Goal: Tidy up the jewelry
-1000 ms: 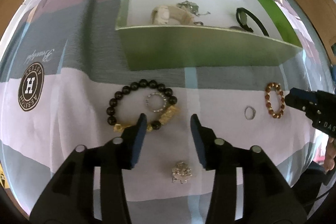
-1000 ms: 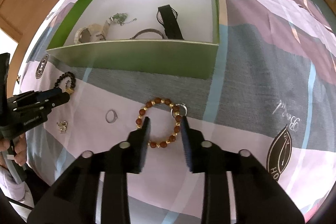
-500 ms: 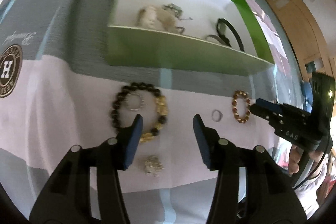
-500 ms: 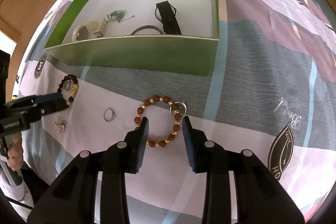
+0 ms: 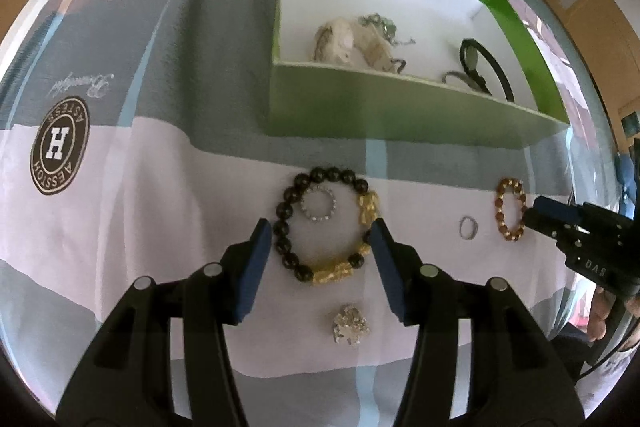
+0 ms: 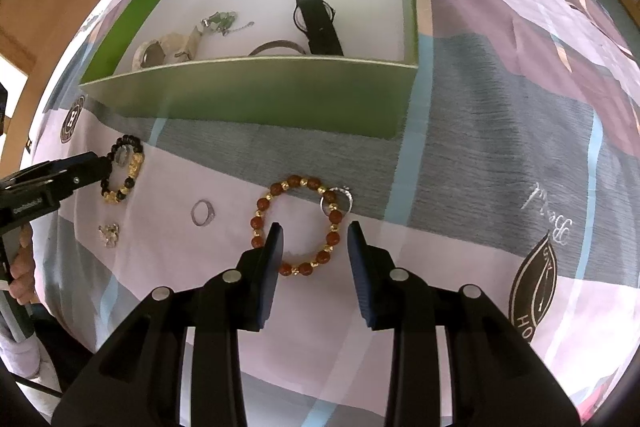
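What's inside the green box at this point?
The green box holds a black watch, a pale watch, a silvery chain piece and a thin dark band. Its near wall hides the floor strip just behind it.

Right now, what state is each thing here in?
left gripper: open, straddling the bracelet.
right gripper: open.
black bead bracelet: flat on bedspread.
red bead bracelet: on bedspread, unheld.
green box: lidless, holding jewelry.
black watch: lying inside box.
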{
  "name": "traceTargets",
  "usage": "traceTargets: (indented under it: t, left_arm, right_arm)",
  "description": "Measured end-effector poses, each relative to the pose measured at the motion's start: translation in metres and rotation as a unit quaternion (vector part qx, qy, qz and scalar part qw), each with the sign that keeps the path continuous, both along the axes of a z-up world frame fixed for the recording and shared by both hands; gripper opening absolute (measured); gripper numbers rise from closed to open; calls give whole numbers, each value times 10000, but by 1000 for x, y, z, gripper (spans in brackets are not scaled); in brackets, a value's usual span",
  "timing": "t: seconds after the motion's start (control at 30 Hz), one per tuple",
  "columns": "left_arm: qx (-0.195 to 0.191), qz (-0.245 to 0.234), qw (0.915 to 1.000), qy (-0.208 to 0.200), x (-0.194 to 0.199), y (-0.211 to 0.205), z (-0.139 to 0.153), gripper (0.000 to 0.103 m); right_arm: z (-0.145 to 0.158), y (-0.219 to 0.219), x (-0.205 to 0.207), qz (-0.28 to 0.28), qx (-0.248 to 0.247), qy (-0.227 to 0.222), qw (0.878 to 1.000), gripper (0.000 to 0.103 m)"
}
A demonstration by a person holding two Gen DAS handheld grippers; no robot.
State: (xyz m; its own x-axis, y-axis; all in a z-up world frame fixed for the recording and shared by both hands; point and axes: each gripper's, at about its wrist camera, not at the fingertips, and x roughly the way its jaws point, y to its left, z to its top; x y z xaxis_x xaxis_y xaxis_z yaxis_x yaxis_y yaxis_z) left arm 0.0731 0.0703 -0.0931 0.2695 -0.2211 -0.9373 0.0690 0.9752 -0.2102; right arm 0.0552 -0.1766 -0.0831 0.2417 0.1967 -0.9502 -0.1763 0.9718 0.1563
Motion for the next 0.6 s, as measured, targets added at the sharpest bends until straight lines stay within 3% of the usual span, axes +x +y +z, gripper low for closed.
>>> traceTargets:
  t: [0.2, 0.27, 0.37, 0.43, 0.6]
  left_arm:
    - [7, -285, 9996, 18, -5, -14, 0, 66]
    - [139, -386, 9992, 13, -6, -21, -2, 72]
    - [271, -387, 9989, -6, -7, -23, -4, 72]
    - [278, -322, 9991, -11, -6, -22, -3, 71]
    - [-79, -309, 9990, -301, -10, -16, 17, 51]
  right_arm:
    - [1, 1, -2, 9, 14, 10, 10000, 44]
    - [1, 2, -2, 33, 0, 12, 10000, 53]
    - [-1, 4, -3, 62, -21, 32, 10000, 56]
    - [-1, 6, -4, 83, -54, 37, 9999, 56]
    - [-1, 7, -3, 67, -55, 35, 10000, 56]
